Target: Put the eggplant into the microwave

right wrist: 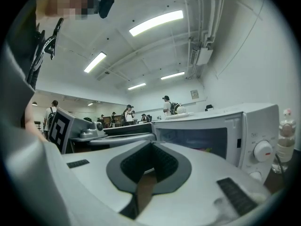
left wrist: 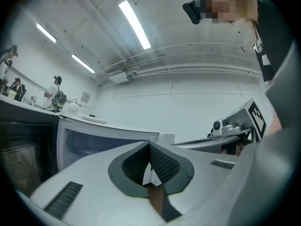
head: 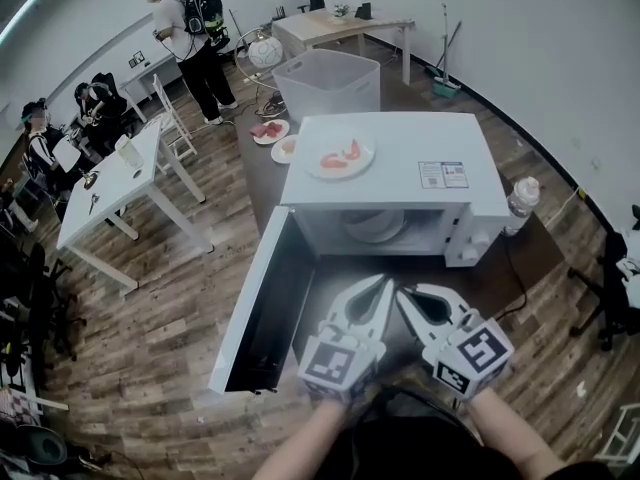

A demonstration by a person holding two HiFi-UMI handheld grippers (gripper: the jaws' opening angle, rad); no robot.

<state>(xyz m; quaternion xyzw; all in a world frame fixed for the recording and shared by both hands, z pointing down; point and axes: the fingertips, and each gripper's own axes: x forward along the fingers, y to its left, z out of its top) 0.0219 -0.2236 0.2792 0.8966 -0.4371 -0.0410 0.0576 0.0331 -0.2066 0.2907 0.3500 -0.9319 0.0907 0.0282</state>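
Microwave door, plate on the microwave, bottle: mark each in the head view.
microwave door (head: 268, 313), head view, dark inner face of the open door.
plate (head: 342, 175), head view, near rim, clear of the red food.
bottle (head: 521, 203), head view, middle of its body.

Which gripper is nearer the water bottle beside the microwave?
Right. The right gripper is in front of the microwave, nearer the water bottle; the left gripper lies further left, by the open door.

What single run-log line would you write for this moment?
microwave door: open | left gripper: shut, empty | right gripper: shut, empty | eggplant: none seen
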